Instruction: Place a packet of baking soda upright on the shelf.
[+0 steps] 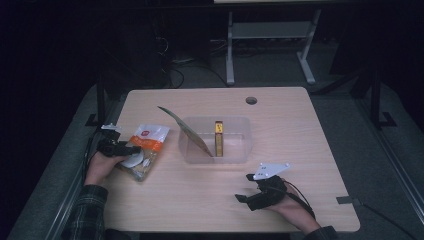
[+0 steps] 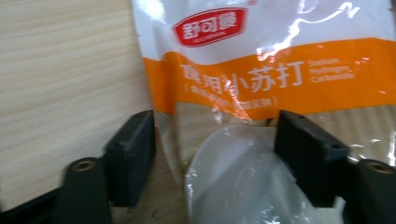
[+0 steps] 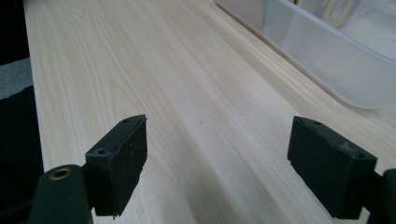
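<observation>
front table (image 1: 200, 200): free | centre: bin (image 1: 235, 154) blocks | left: pouch (image 1: 142, 150) blocks

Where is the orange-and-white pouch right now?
In the high view the pouch lies on the table's left side, just left of the clear bin, with the left gripper straddling its near end.

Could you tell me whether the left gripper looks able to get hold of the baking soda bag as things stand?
Probably yes: the left gripper is open with the bag lying between its jaws on the table, and nothing blocks it.
</observation>
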{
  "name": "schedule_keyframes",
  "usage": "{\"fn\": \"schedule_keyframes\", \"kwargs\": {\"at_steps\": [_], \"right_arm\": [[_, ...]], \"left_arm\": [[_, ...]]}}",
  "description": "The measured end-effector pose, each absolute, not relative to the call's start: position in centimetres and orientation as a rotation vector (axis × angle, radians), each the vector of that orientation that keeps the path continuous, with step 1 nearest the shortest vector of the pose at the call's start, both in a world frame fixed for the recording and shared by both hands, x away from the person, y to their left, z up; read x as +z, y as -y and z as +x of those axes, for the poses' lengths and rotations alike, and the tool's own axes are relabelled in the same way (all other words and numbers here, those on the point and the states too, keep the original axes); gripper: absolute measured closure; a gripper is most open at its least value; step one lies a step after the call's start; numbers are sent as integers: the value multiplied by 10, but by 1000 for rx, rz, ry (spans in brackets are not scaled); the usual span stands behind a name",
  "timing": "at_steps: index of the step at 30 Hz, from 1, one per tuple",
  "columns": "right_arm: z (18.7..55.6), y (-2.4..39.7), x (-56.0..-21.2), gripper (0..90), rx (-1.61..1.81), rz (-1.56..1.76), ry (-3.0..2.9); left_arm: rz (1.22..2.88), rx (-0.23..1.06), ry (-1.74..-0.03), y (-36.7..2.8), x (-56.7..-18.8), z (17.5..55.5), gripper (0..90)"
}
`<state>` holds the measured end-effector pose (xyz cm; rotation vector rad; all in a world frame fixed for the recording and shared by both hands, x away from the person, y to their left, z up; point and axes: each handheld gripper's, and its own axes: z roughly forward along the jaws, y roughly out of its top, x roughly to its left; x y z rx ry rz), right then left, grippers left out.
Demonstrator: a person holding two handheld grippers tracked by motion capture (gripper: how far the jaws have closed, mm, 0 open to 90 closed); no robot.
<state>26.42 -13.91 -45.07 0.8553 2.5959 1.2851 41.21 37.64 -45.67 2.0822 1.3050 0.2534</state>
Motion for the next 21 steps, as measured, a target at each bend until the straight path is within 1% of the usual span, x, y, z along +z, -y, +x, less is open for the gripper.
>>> {"fn": "schedule_keyframes", "kwargs": {"at_steps": [2,6,7,8,9,10,15,17,21], "right_arm": [[264,139,-451,196,1283,853,-2597],[263,138,-450,196,1281,856,-2599],[264,138,-450,196,1282,852,-2597],[264,138,-451,196,1281,851,-2595],[264,138,-451,196,1282,858,-2595],[265,138,-451,196,1281,862,-2597],[265,139,-450,196,1281,849,-2594],[265,139,-450,195,1285,863,-2591],[268,139,-450,195,1298,865,-2590]], "left_arm": [[2080,246,-1296,-376,-457,412,398],[2078,215,-1276,-376,-456,411,594],[2077,207,-1261,-376,-456,411,664],[2073,205,-1259,-376,-455,410,714],[2078,215,-1258,-376,-454,409,798],[2085,219,-1250,-376,-454,409,860],[2032,206,-1222,-379,-450,405,892],[1973,202,-1210,-380,-446,400,894],[1967,225,-1183,-380,-438,389,895]]}}
